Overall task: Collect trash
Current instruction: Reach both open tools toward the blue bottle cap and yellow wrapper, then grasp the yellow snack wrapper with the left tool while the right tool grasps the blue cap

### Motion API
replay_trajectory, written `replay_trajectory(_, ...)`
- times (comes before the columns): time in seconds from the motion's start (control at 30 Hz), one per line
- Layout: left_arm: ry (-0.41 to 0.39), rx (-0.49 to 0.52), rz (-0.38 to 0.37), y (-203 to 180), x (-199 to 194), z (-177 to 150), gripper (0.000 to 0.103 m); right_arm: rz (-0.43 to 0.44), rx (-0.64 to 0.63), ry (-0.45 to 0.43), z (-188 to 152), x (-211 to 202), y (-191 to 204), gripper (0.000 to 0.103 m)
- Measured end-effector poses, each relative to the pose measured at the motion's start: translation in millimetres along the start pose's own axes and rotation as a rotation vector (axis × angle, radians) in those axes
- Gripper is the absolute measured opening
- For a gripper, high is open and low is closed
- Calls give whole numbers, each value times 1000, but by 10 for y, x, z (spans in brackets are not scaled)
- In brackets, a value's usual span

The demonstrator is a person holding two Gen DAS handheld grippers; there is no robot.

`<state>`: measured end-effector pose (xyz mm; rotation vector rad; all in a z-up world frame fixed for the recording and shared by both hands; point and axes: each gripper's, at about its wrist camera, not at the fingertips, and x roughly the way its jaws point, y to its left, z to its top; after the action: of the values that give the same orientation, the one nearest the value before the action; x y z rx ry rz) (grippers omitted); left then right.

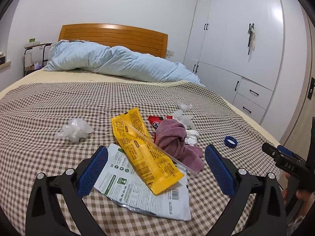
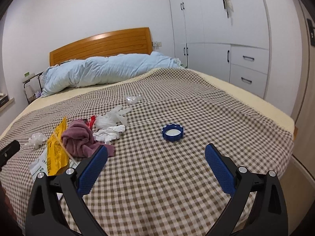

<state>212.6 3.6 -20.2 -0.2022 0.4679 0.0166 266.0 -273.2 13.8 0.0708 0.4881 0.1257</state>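
Left wrist: mauve towel (image 1: 175, 137) beside yellow wrapper (image 1: 145, 153)

left gripper (image 1: 156, 159): jaws spread wide, holding nothing | right gripper (image 2: 156, 159): jaws spread wide, holding nothing

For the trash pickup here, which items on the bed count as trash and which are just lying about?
Trash: yellow wrapper, white packet, red wrapper, blue cap, crumpled tissue, plastic glove, clear plastic wads.

Lying about: pink towel, blue duvet, checked blanket.
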Motion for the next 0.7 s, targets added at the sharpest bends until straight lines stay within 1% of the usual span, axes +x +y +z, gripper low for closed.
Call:
replay_trajectory(0.1, 10, 0, 1, 14, 92, 29, 95, -23, -2, 5, 48, 128, -46, 95)
replay_trajectory(0.27, 31, 3, 7, 21, 250, 42, 95, -58, -4, 48, 75, 389, -181, 95)
replay_trajectory(0.4, 49, -2, 13, 38, 369, 29, 95, -131, -50, 97, 83, 707, -258, 95)
replay_trajectory(0.57, 78, -27, 17, 85, 484, 12, 95, -158, -100, 163, 92, 1061, -266, 95)
replay_trajectory(0.67, 80, -26, 31, 109, 512, 10, 96, -163, -127, 181, 142, 1280, -249, 95)
replay_trajectory(0.7, 84, -29, 34, 127, 520, 9, 96, -153, -128, 197, 146, 1377, -245, 95)
